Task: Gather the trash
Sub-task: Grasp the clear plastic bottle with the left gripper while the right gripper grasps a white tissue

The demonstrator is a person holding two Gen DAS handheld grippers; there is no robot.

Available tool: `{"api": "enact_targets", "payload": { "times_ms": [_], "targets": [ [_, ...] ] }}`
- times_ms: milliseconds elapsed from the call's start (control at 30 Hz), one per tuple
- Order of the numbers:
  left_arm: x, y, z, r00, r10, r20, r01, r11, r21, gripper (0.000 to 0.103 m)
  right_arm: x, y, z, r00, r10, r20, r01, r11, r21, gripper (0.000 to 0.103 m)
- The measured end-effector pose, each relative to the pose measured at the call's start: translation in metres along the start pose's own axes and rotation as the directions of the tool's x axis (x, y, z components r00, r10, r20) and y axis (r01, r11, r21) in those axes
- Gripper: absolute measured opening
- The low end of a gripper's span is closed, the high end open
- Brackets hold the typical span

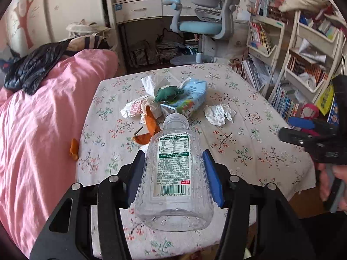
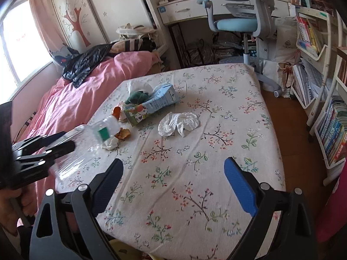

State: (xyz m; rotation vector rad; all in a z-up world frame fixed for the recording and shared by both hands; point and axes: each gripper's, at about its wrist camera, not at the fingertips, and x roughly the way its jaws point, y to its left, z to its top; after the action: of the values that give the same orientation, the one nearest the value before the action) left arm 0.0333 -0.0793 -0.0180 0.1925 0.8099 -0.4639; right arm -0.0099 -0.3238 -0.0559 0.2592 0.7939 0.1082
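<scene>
My left gripper (image 1: 173, 152) is shut on a clear, empty plastic bottle (image 1: 173, 173) with a green and white label, its neck pointing away, held over the floral tablecloth (image 1: 249, 143). Beyond it lie orange peel (image 1: 149, 127), a crumpled wrapper (image 1: 134, 108), a blue drink carton (image 1: 188, 99), a green cloth lump (image 1: 167, 94) and a crumpled white tissue (image 1: 219, 113). My right gripper (image 2: 173, 161) stands open over the cloth with nothing between its fingers; the tissue (image 2: 179, 123) and carton (image 2: 151, 106) lie ahead of it. The bottle (image 2: 86, 138) shows at its left.
A bed with a pink blanket (image 1: 43, 130) borders the table's left; a piece of orange peel (image 1: 73, 148) lies on it, and a black jacket (image 1: 32, 69). A blue desk chair (image 2: 238, 23) stands beyond the far edge. Bookshelves (image 2: 329, 130) line the right, past wooden floor (image 2: 292, 119).
</scene>
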Motion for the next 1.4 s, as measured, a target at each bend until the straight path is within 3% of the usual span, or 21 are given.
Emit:
{"api": "enact_targets", "payload": {
  "times_ms": [67, 200, 367, 567, 700, 733, 833, 967, 1167, 1200, 1233, 1300, 1400],
  "targets": [
    [-0.005, 0.012, -0.014, 1.0, -0.016, -0.025, 0.014, 0.998, -0.057, 0.052, 0.018, 0.002, 0.01, 1.0, -0.025, -0.018, 0.025, 0.999, -0.036, 0.09],
    [0.015, 0.033, -0.037, 0.986, -0.061, -0.156, 0.044, 0.993, -0.106, 0.052, 0.059, 0.004, 0.028, 0.995, -0.073, -0.061, 0.069, 0.995, -0.068, 0.089],
    [0.028, 0.036, -0.046, 0.979, -0.059, -0.193, 0.046, 0.996, -0.075, 0.053, 0.092, 0.003, 0.034, 0.99, -0.098, -0.1, 0.091, 0.993, -0.073, 0.081],
    [0.04, 0.021, -0.051, 0.968, 0.048, -0.247, -0.035, 0.998, 0.056, 0.054, 0.11, 0.008, 0.035, 0.982, -0.141, -0.123, 0.124, 0.983, -0.138, 0.073],
    [0.043, 0.026, -0.047, 0.97, 0.045, -0.238, -0.044, 0.999, 0.012, 0.052, 0.111, 0.013, 0.037, 0.98, -0.158, -0.12, 0.135, 0.975, -0.179, 0.051],
    [0.045, 0.025, -0.046, 0.971, 0.048, -0.235, -0.046, 0.999, 0.014, 0.052, 0.111, 0.013, 0.037, 0.981, -0.156, -0.119, 0.132, 0.974, -0.186, 0.039],
    [0.047, 0.023, -0.044, 0.973, 0.055, -0.223, -0.053, 0.998, 0.014, 0.052, 0.109, 0.013, 0.037, 0.983, -0.131, -0.125, 0.107, 0.976, -0.187, 0.016],
    [0.039, 0.028, -0.042, 0.981, 0.04, -0.191, -0.047, 0.998, -0.035, 0.051, 0.101, 0.013, 0.033, 0.985, -0.114, -0.131, 0.088, 0.979, -0.186, 0.006],
    [0.026, 0.036, -0.048, 0.983, 0.027, -0.18, -0.042, 0.996, -0.084, 0.052, 0.085, 0.018, 0.026, 0.986, -0.093, -0.139, 0.066, 0.981, -0.184, 0.01],
    [0.026, 0.035, -0.049, 0.982, 0.021, -0.187, -0.037, 0.996, -0.079, 0.052, 0.086, 0.019, 0.027, 0.986, -0.096, -0.136, 0.071, 0.981, -0.18, 0.023],
    [0.026, 0.035, -0.051, 0.981, 0.023, -0.192, -0.038, 0.997, -0.074, 0.052, 0.086, 0.019, 0.028, 0.987, -0.096, -0.128, 0.074, 0.982, -0.173, 0.054],
    [0.026, 0.033, -0.052, 0.98, 0.025, -0.196, -0.038, 0.998, -0.06, 0.052, 0.082, 0.023, 0.03, 0.987, -0.145, -0.067, 0.13, 0.972, -0.195, 0.08],
    [0.029, 0.034, -0.049, 0.98, 0.028, -0.197, -0.041, 0.997, -0.063, 0.053, 0.083, 0.028, 0.037, 0.986, -0.168, -0.022, 0.159, 0.962, -0.223, 0.08]
  ]
}}
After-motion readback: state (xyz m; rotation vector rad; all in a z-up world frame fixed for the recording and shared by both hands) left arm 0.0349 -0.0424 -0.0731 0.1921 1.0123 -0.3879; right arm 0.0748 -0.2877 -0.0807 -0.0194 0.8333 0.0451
